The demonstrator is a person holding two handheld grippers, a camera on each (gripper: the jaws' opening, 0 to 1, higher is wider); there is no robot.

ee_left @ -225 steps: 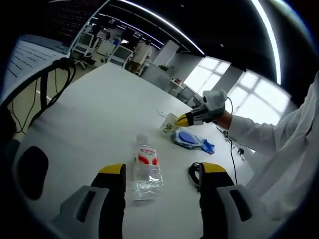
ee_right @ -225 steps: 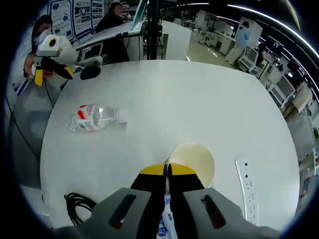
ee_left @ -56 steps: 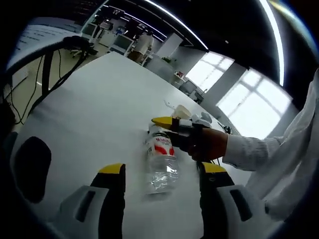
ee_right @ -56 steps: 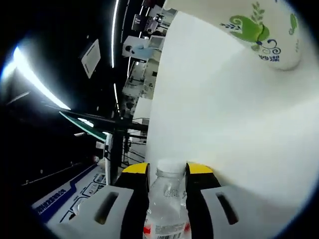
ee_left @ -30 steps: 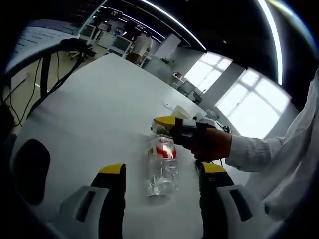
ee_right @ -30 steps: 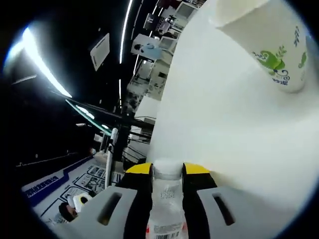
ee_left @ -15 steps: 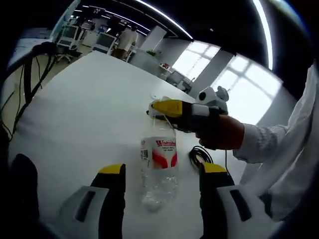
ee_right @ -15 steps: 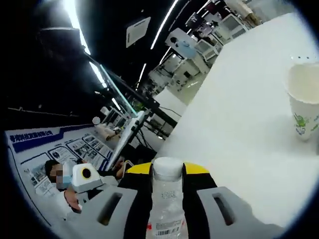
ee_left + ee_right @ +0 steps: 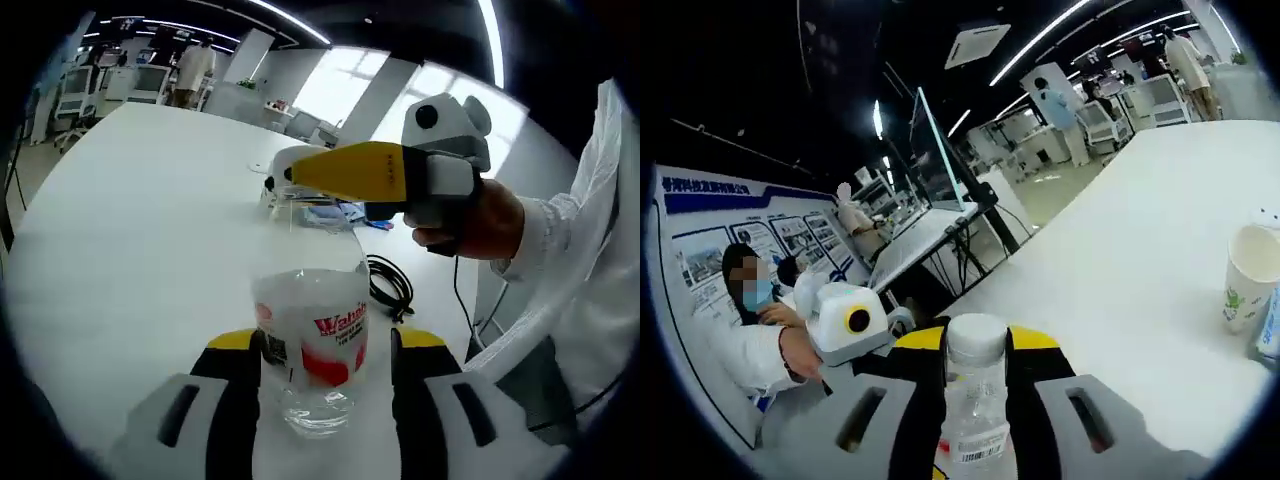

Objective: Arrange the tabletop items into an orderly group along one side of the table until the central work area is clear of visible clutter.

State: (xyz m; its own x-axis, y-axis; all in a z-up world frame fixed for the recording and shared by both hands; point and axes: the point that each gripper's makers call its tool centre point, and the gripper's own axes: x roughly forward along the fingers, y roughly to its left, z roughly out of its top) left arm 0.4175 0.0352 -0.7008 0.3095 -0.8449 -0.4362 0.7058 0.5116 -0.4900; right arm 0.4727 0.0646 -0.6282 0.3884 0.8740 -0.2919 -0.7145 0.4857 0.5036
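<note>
A clear water bottle (image 9: 310,330) with a red and white label stands upright on the white table (image 9: 120,220). My right gripper (image 9: 290,175) comes in from the right and is shut on its neck. In the right gripper view the white cap and neck (image 9: 975,400) sit pinched between my right gripper's (image 9: 975,340) yellow jaws. My left gripper (image 9: 325,345) is open, with one jaw on each side of the bottle's lower body. A paper cup (image 9: 1245,285) with a green print stands farther along the table.
A blue packet (image 9: 345,212) lies behind the bottle, and its edge (image 9: 1270,325) shows beside the cup. A coiled black cable (image 9: 388,280) lies to the right of the bottle. Desks, monitors and people stand beyond the table's far edge (image 9: 1140,240).
The right gripper has tipped the bottle from lying down to upright, holding its neck throughout. The left gripper has moved in, so its jaws now flank the bottle's base.
</note>
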